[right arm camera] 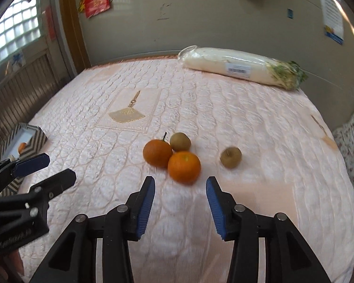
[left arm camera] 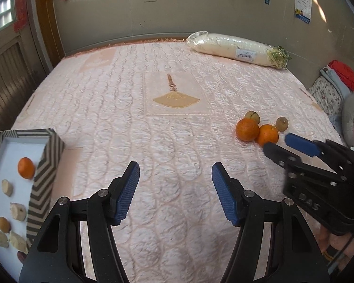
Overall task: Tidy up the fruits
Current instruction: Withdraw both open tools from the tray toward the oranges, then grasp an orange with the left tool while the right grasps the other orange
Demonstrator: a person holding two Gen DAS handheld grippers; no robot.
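Two oranges (right arm camera: 184, 167) (right arm camera: 157, 152) and two brown kiwis (right arm camera: 180, 141) (right arm camera: 230, 157) lie on the pink quilted bed. My right gripper (right arm camera: 179, 184) is open and empty, just short of the nearer orange. In the left wrist view the same oranges (left arm camera: 267, 135) (left arm camera: 247, 129) lie at the right, with the right gripper (left arm camera: 277, 142) beside them. My left gripper (left arm camera: 175, 169) is open and empty over bare quilt. A striped box (left arm camera: 48, 158) at the left holds an orange (left arm camera: 26, 168), banana pieces (left arm camera: 17, 211) and a smaller orange fruit (left arm camera: 3, 224).
A wrapped white radish (right arm camera: 240, 67) lies at the far edge of the bed by the wall. Folded clothes and cushions (left arm camera: 335, 89) are piled at the right. The striped box (right arm camera: 27, 139) and my left gripper (right arm camera: 55, 168) show at the left of the right wrist view.
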